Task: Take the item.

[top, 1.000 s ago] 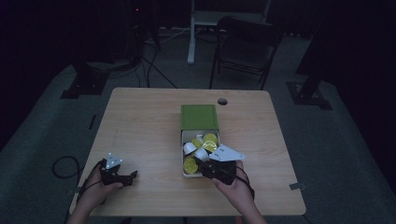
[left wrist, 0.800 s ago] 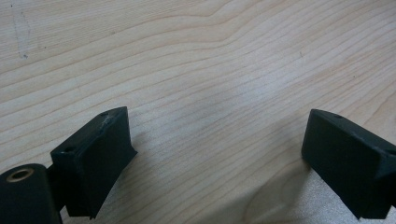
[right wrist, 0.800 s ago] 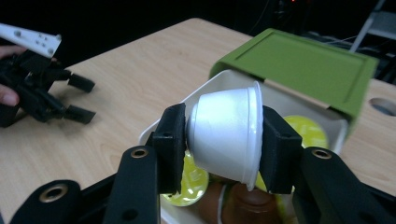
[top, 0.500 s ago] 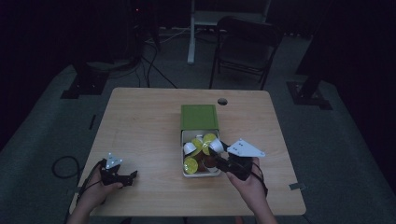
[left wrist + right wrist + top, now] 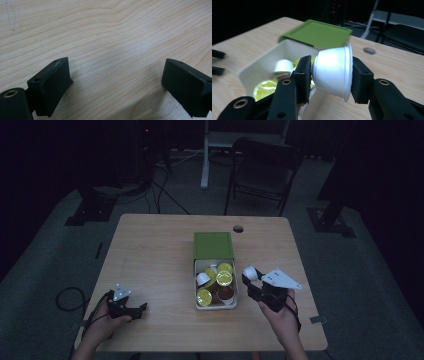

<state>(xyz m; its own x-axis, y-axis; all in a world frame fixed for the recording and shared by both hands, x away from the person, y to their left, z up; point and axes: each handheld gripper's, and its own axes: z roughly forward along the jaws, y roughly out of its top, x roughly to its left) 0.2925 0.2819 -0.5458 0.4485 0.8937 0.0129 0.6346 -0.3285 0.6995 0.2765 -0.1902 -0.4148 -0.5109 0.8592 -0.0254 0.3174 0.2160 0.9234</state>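
Note:
My right gripper [image 5: 251, 276] [image 5: 331, 72] is shut on a small white cup [image 5: 249, 272] [image 5: 333, 72], gripped base to rim and lying on its side, just right of the white box [image 5: 234, 292] [image 5: 257, 65]. The box has a green lid [image 5: 213, 245] [image 5: 317, 33] slid back and holds several yellow-topped, white and brown cups [image 5: 224, 278]. My left gripper [image 5: 134, 311] [image 5: 116, 85] rests near the table's front left corner, jaws wide apart over bare wood, nothing between them.
The wooden table [image 5: 150, 255] has a round cable hole [image 5: 238, 228] near its far edge. A dark chair [image 5: 262, 170] and stand legs sit on the floor behind the table. A cable [image 5: 65, 297] loops off the left edge.
My right gripper has carried the white cup out of the box and to the right, ending beside the box's right wall. The left gripper has stayed put.

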